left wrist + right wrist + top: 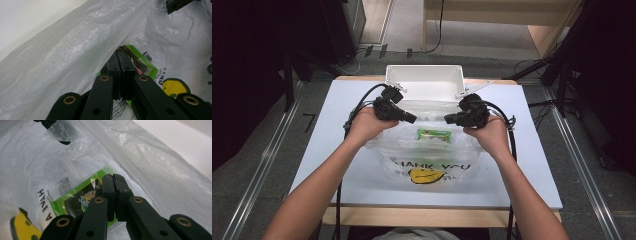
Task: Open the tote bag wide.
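High view: green packet [433, 134] blurred through plastic bag [432, 160]

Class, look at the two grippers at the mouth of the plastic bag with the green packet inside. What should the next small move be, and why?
Probably lower the bag onto the table and then open both jaws. The left gripper and right gripper are shut at its opening, seemingly pinching the film, and the green packet already lies inside, so little seems left but to let go.

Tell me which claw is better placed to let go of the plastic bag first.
Probably either: the left claw and right claw sit mirrored at the plastic bag mouth, both shut, above the green packet.
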Available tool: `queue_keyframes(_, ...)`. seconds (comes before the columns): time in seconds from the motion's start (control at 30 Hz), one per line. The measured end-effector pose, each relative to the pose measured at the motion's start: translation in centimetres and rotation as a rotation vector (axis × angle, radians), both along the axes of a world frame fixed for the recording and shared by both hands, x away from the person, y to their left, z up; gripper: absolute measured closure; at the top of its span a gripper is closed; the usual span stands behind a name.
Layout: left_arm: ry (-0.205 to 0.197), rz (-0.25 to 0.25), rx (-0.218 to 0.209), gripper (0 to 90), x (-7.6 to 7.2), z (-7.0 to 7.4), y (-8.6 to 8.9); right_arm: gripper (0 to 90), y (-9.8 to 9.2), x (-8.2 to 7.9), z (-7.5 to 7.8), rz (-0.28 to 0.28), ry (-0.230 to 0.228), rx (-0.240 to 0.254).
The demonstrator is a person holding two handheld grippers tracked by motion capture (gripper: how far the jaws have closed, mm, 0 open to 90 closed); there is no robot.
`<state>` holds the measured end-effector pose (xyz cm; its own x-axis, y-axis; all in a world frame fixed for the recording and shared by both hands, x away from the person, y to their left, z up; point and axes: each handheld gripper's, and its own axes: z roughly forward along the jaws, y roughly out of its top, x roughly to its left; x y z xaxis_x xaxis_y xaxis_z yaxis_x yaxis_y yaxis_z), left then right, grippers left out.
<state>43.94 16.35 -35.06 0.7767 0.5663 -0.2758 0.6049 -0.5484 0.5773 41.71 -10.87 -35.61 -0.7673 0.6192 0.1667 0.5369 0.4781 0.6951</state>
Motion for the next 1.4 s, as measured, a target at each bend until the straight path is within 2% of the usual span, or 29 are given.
queue_keyframes(0.17,0.010,0.013,-0.006,90.0,0.0,-1.3,0.3,90.0,-0.1,0.2,-1.0,-0.009,0.020,-0.003)
queue_keyframes(0.33,0.017,0.027,-0.020,90.0,-0.1,-2.0,0.5,90.0,0.0,0.3,-1.4,-0.015,0.009,-0.015)
queue_keyframes(0.37,0.016,0.031,-0.021,90.0,-0.2,-2.3,0.6,90.0,-0.1,0.3,-1.7,-0.023,0.006,-0.003)
queue_keyframes(0.43,0.012,0.041,-0.028,90.0,-0.2,-2.6,0.7,90.0,-0.1,0.4,-2.2,-0.031,0.013,-0.011)
queue_keyframes(0.57,0.010,0.053,-0.023,89.9,-0.5,-3.2,0.9,90.0,-0.3,0.5,-3.1,-0.037,0.031,-0.017)
queue_keyframes(0.7,0.000,0.056,-0.014,89.9,-0.7,-3.7,0.8,90.0,-0.4,0.4,-3.6,-0.052,0.012,-0.020)
queue_keyframes(0.83,0.005,0.065,-0.022,89.8,-0.8,-4.5,1.0,90.0,-0.6,0.5,-4.6,-0.069,0.027,-0.029)
queue_keyframes(0.97,0.003,0.079,-0.005,89.5,-0.8,-5.2,1.2,90.0,-1.0,0.4,-5.5,-0.087,0.022,-0.013)
queue_keyframes(1.03,0.009,0.092,-0.018,89.4,-0.7,-5.7,1.4,90.0,-1.1,0.4,-5.8,-0.095,0.024,-0.014)
queue_keyframes(1.13,0.005,0.100,-0.011,89.3,-0.7,-6.1,1.6,90.0,-1.2,0.4,-6.3,-0.105,0.029,-0.012)
queue_keyframes(1.27,0.007,0.119,-0.025,88.8,-0.7,-6.8,1.8,90.0,-1.3,0.4,-7.0,-0.119,0.035,-0.022)
queue_keyframes(1.4,0.002,0.133,-0.032,88.5,-0.7,-7.4,1.8,90.0,-1.2,0.6,-7.6,-0.131,0.021,-0.049)
